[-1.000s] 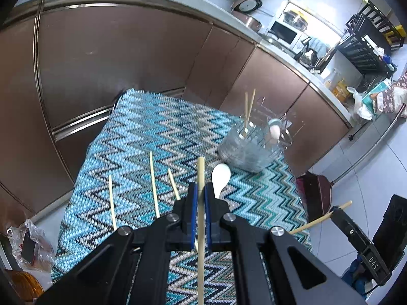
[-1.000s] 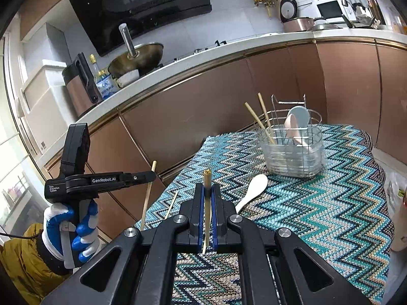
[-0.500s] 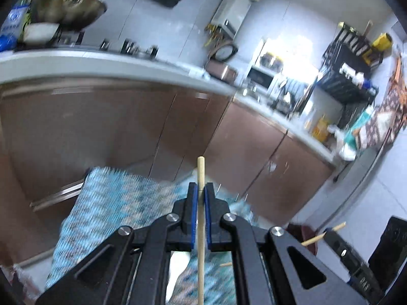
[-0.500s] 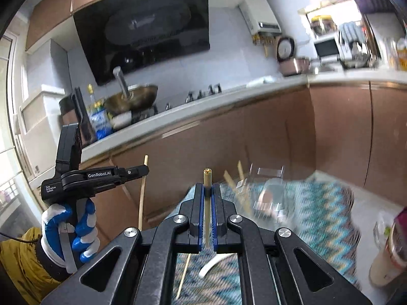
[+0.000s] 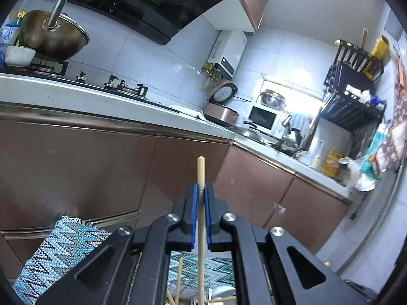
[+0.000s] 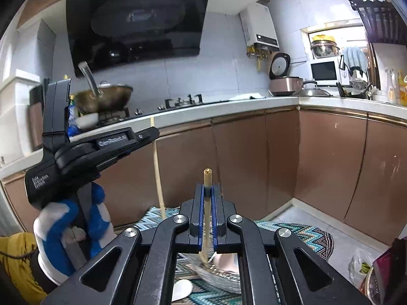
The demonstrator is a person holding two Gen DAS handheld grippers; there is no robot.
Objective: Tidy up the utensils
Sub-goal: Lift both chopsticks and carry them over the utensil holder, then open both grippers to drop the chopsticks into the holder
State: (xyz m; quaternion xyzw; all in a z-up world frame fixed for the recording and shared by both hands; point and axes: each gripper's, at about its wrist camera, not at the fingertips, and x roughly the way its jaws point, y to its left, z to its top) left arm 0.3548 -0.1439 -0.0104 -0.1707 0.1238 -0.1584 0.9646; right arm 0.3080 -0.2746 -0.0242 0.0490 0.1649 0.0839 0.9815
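My left gripper (image 5: 200, 189) is shut on a pale wooden chopstick (image 5: 201, 167) that stands upright between its blue pads. My right gripper (image 6: 207, 188) is shut on a second chopstick (image 6: 206, 175), also upright. Both hang above the zigzag-patterned cloth (image 5: 61, 244). In the right wrist view the left gripper (image 6: 152, 134) sits at the left in a blue-and-white gloved hand (image 6: 68, 228), its chopstick (image 6: 158, 175) pointing down. Below the right gripper's fingers lie the clear utensil holder (image 6: 223, 277) and a white spoon (image 6: 182, 289) on the cloth. Chopstick ends (image 5: 179, 277) show under the left gripper.
Brown cabinet fronts (image 6: 325, 162) and a white counter (image 5: 106, 101) run behind the table. A wok (image 6: 104, 100) sits on the hob; a rice cooker (image 5: 221, 113) and microwave (image 5: 262, 120) stand farther along. A plastic bag (image 6: 361, 267) lies at the lower right on the floor.
Both grippers have risen and tipped up with their chopsticks still held. The cloth and utensil holder have slid down under the fingers, and the kitchen wall now fills both views.
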